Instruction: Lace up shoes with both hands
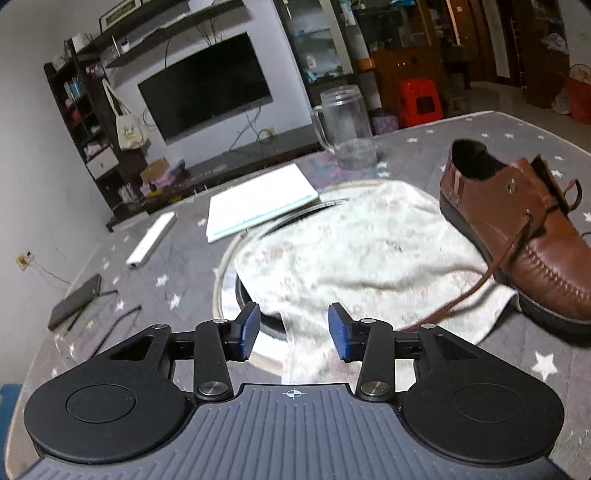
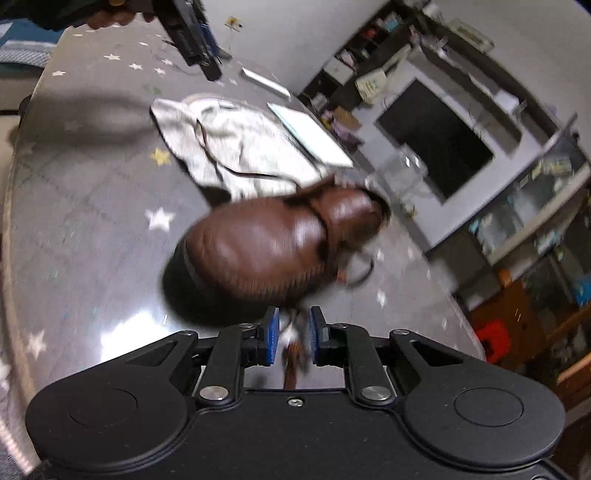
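A brown leather shoe (image 1: 517,229) stands at the right of the table, its heel on a white towel (image 1: 351,251). One brown lace (image 1: 461,295) trails from its eyelets down across the towel, passing behind the right finger of my left gripper (image 1: 293,328). That gripper is open and empty above the towel. In the blurred right wrist view the shoe (image 2: 266,251) points its toe at my right gripper (image 2: 292,338). Its pads stand a narrow gap apart, with a brown lace end (image 2: 293,358) lying between them, not visibly pinched.
A glass mug (image 1: 347,125) stands behind the towel, with a white notebook (image 1: 258,203), a white remote (image 1: 151,240) and a dark phone (image 1: 74,302) to the left. The star-patterned table (image 2: 92,221) curves off at its left edge. A hand (image 2: 110,14) holds the left gripper (image 2: 195,37).
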